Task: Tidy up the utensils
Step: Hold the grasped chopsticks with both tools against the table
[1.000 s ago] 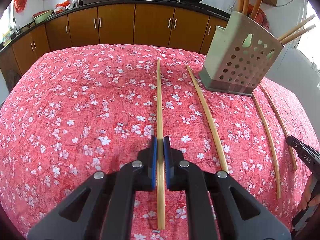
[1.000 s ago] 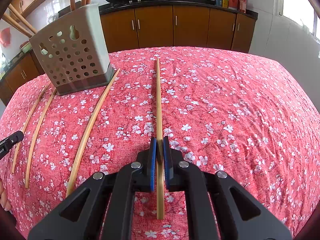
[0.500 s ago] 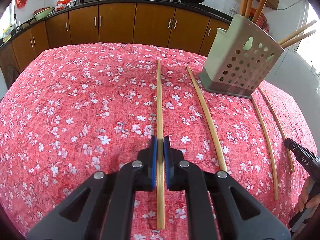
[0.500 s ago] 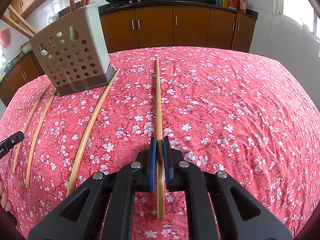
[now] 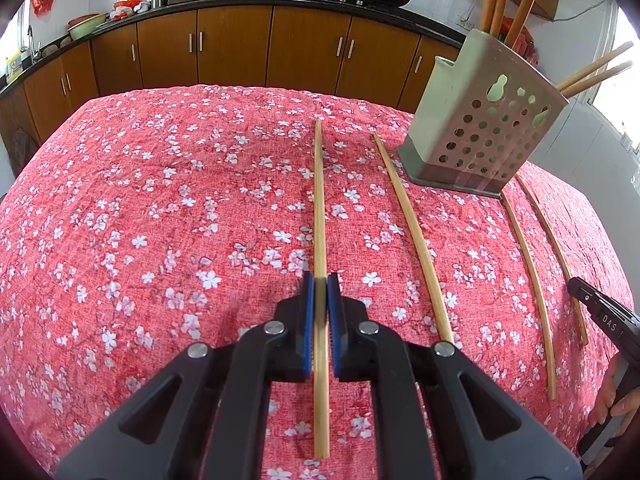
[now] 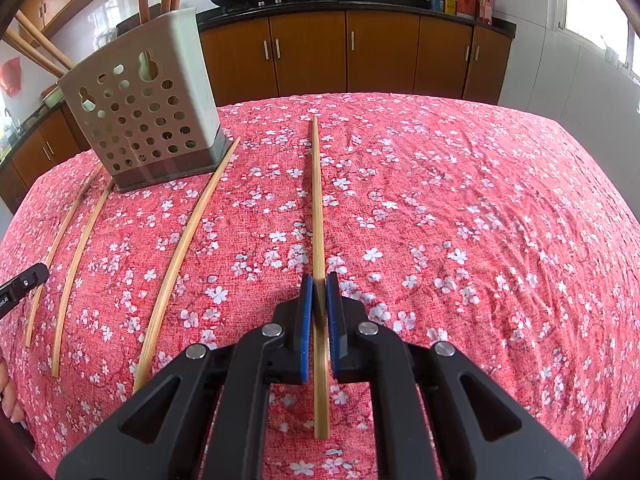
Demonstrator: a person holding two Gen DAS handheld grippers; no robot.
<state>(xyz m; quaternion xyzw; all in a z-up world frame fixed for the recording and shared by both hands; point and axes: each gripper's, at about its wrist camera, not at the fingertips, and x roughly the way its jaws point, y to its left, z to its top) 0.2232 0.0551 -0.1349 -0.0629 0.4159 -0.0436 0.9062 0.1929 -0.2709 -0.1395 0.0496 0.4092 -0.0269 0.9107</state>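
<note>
Bamboo chopsticks, light, stiff and slick: we have the left gripper point(image 5: 319, 320) and right gripper point(image 6: 319, 320) each clenched on one chopstick point(image 5: 319, 208) point(image 6: 317, 208) near its thick end, over the tablecloth point(image 5: 160, 220), holder point(image 5: 480, 128) far.

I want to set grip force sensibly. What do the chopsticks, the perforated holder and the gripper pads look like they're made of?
Chopstick held in the left gripper: pale yellow, matte, faint lengthwise grain, so probably bamboo or light wood. Utensil holder: smooth grey-green walls with clean punched holes and rounded edges, which looks like moulded plastic. Gripper pads: blue with a ribbed inner face, seemingly rubber or soft plastic, though that stays uncertain.
</note>
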